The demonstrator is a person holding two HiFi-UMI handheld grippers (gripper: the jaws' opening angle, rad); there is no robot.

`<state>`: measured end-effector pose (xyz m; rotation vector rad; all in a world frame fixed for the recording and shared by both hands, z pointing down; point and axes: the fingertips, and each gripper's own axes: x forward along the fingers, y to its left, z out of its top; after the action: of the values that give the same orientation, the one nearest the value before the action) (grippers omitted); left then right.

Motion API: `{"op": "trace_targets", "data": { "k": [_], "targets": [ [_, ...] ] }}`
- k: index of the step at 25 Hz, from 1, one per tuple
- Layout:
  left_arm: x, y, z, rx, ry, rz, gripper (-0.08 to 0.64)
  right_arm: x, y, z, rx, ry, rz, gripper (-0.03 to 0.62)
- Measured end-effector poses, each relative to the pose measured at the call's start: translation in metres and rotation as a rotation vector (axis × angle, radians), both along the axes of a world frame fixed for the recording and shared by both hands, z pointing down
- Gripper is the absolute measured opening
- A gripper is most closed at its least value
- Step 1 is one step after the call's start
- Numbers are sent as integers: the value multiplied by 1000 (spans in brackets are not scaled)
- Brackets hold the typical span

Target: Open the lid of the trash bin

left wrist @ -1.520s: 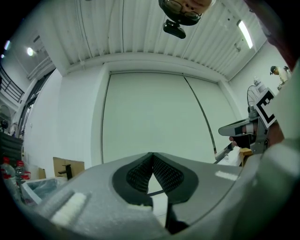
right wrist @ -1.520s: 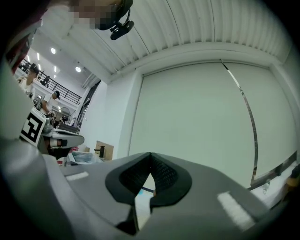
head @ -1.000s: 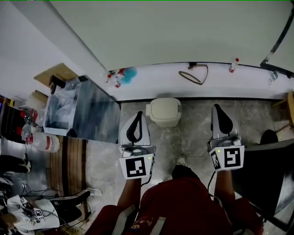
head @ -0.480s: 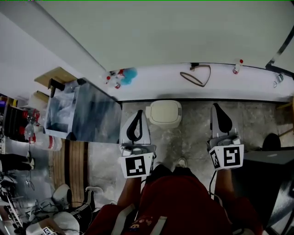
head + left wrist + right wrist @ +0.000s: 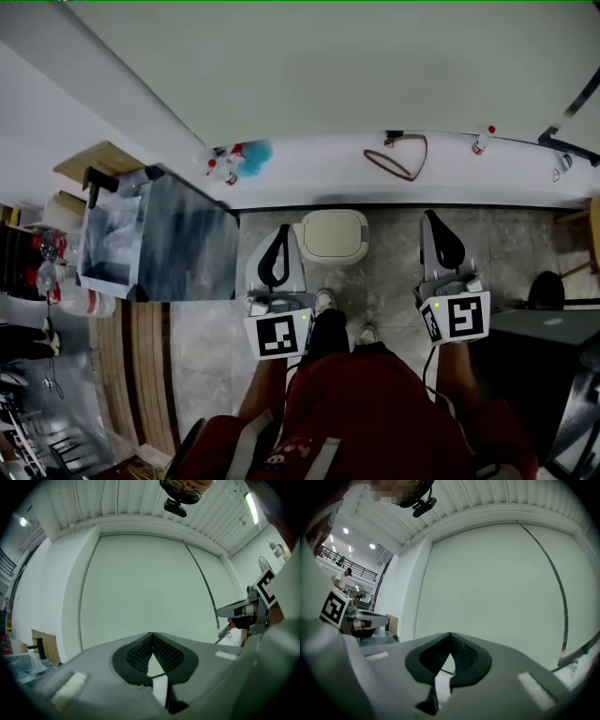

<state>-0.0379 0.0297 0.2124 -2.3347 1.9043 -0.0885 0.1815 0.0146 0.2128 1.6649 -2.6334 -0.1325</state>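
Facing the wall, both arms point up the frame, with the trash bin on the floor between them at centre, its cream lid down. The left hand-held gripper is just beside the bin's left edge, jaws together and empty. The right hand-held gripper, likewise closed on nothing, sits well apart to the right. The left looks better placed for the reach.

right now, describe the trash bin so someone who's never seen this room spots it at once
Find the big pale wall and the white ledge along its foot. On the grey floor just below that ledge, right of the left gripper, stands the trash bin: the only small cream box with rounded corners, its lid shut.
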Motion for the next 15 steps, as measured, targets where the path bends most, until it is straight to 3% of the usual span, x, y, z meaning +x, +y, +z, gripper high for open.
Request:
{"op": "trace_targets", "data": {
  "k": [15],
  "targets": [
    [-78,-79,49,-74,43,22,5,-104,-87,35,-69,81,-34,0]
  ]
}}
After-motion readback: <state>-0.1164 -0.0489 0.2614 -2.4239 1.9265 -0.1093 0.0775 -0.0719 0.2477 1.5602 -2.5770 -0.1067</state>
